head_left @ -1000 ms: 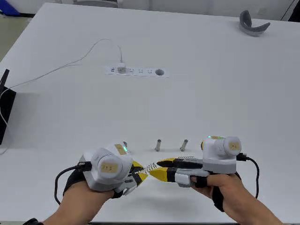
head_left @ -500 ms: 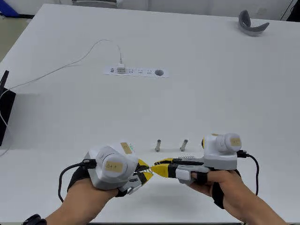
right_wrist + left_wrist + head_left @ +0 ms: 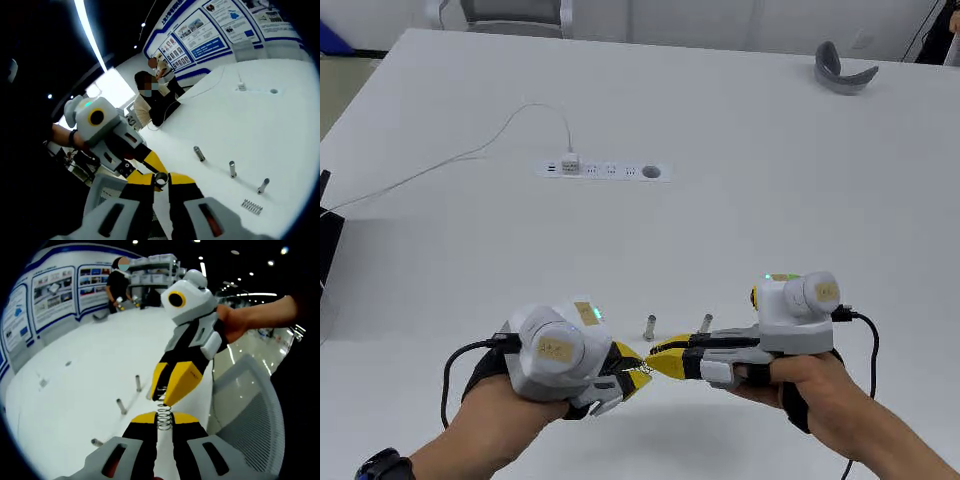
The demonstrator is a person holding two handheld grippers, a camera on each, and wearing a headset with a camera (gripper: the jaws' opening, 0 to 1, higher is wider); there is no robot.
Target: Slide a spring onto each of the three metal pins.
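Observation:
A small metal spring (image 3: pixel 642 369) spans the gap between the two grippers' yellow tips, just above the table's near edge. My left gripper (image 3: pixel 164 421) is shut on one end of the spring (image 3: pixel 164 415). My right gripper (image 3: pixel 160 181) is shut on the other end, which shows as a ring (image 3: pixel 160 177) between its jaws. Two bare metal pins (image 3: pixel 650 327) (image 3: pixel 704 324) stand just beyond the tips. In the right gripper view a third pin (image 3: pixel 199 153) carries a spring, and a loose spring (image 3: pixel 251 206) lies on the table near the closest pin (image 3: pixel 263 186).
A white power strip (image 3: pixel 603 170) with a plugged cable lies mid-table. A grey curved object (image 3: pixel 844 68) rests at the far right. A dark device (image 3: pixel 328 240) sits at the left edge. People stand by the far wall (image 3: pixel 150 102).
The two grippers have drawn closer together, so the spring between them looks shorter. The head camera has tilted, shifting the whole scene.

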